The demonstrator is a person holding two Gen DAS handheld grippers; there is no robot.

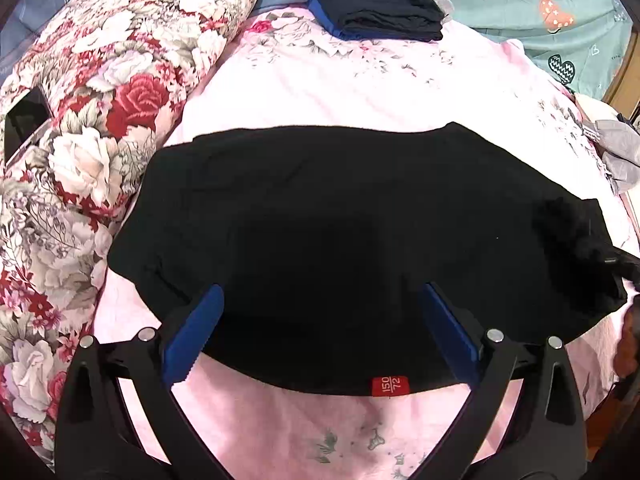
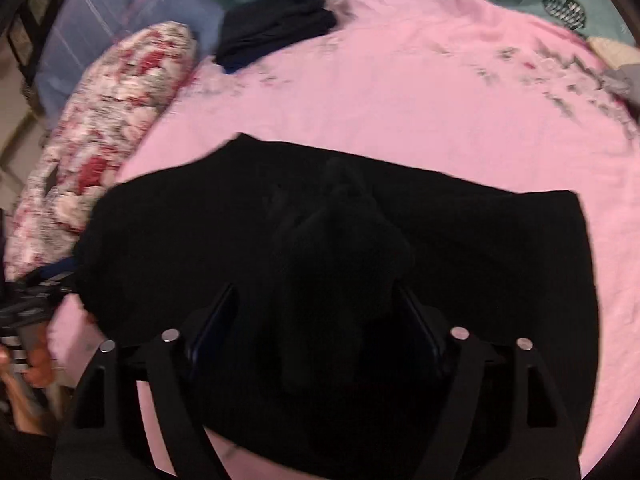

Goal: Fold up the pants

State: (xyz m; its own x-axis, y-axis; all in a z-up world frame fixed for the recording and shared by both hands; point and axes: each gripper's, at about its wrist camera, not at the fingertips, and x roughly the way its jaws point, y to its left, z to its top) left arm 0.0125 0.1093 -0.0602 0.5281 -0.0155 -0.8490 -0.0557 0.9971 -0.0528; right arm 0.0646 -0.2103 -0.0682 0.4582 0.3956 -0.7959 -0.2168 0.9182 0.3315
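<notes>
Pink bedsheet; both tongs spread above black pants.

Floral quilt, pink sheet

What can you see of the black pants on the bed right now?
The black pants lie folded flat and wide on the pink floral sheet. Matte, soft-looking fabric with faint creases. A red size tag sticks out at the near edge. In the right wrist view a bunched fold rises mid-garment. No pad clearly presses on them.
</notes>
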